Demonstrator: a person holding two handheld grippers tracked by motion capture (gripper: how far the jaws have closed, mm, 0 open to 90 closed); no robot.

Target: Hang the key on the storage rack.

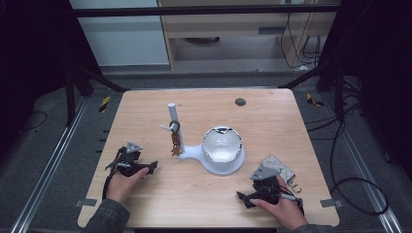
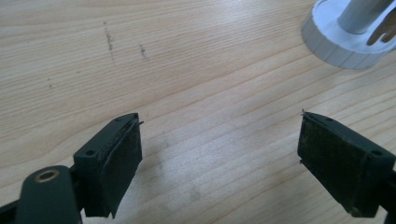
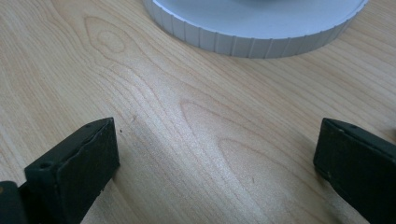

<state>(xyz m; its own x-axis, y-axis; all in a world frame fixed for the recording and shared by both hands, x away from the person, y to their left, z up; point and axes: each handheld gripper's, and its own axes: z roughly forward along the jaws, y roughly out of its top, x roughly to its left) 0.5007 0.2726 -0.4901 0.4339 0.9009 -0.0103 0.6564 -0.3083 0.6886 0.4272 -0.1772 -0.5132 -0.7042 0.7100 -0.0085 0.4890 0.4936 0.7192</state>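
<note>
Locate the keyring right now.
In the high view the keyring hangs on the white stand's post near the table's centre, just left of the white bowl, ahead of the left gripper.

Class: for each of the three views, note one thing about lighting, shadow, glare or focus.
High view: the table is lit while its surroundings fall dark; glare on the bowl. Left gripper view: wood grain sharp, the stand base slightly soft, faint shadow by the jaws. Right gripper view: soft sheen on the wood, near jaws blurred.
</note>
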